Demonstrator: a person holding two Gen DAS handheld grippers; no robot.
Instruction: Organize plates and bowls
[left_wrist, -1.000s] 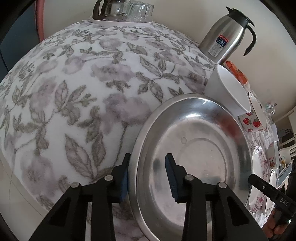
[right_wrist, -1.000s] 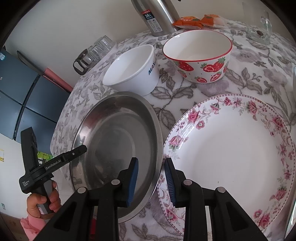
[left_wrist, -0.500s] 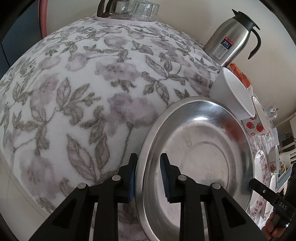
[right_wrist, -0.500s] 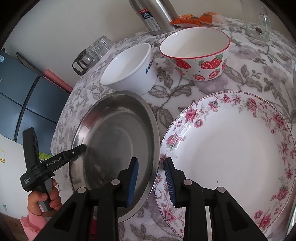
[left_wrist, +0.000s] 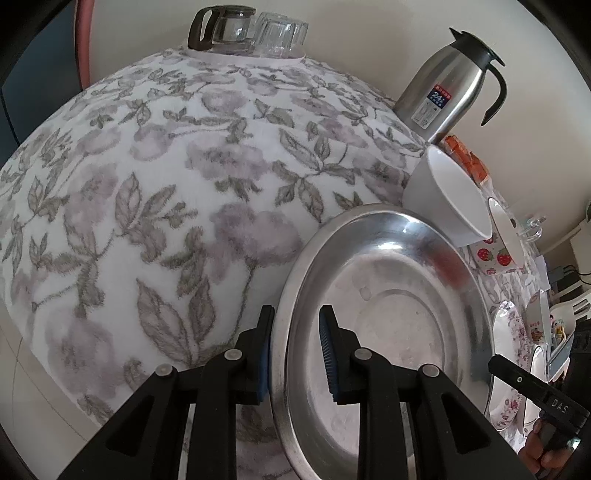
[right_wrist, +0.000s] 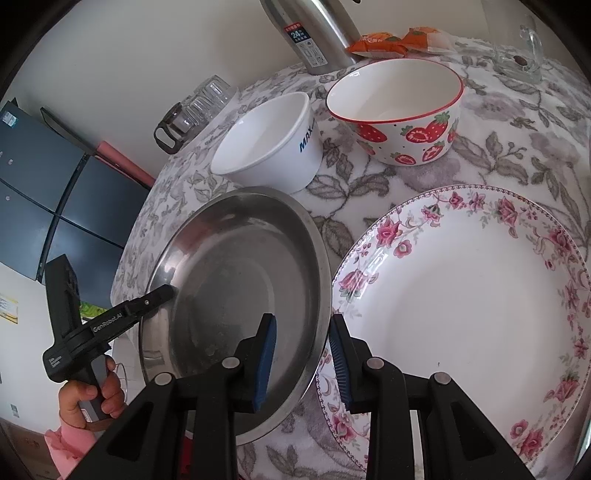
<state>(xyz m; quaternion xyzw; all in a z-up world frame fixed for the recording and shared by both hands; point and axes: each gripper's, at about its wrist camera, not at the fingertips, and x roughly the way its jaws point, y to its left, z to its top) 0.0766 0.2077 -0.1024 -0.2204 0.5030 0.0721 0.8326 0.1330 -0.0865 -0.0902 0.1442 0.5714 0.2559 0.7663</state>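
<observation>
Round shiny steel plate (left_wrist: 388, 325) near table's edge. Left gripper (left_wrist: 295, 354) just closed, clamped on its rim. Right gripper (right_wrist: 303, 354) straddles opposite rim; pad contact unclear.

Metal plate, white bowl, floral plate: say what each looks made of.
Metal plate: likely stainless steel, brushed sheen, blurry reflections. White bowl: smooth glossy white with printed lettering; ceramic or plastic, can't tell. Floral plate: probably glazed porcelain, glossy white with pink printed flowers.
</observation>
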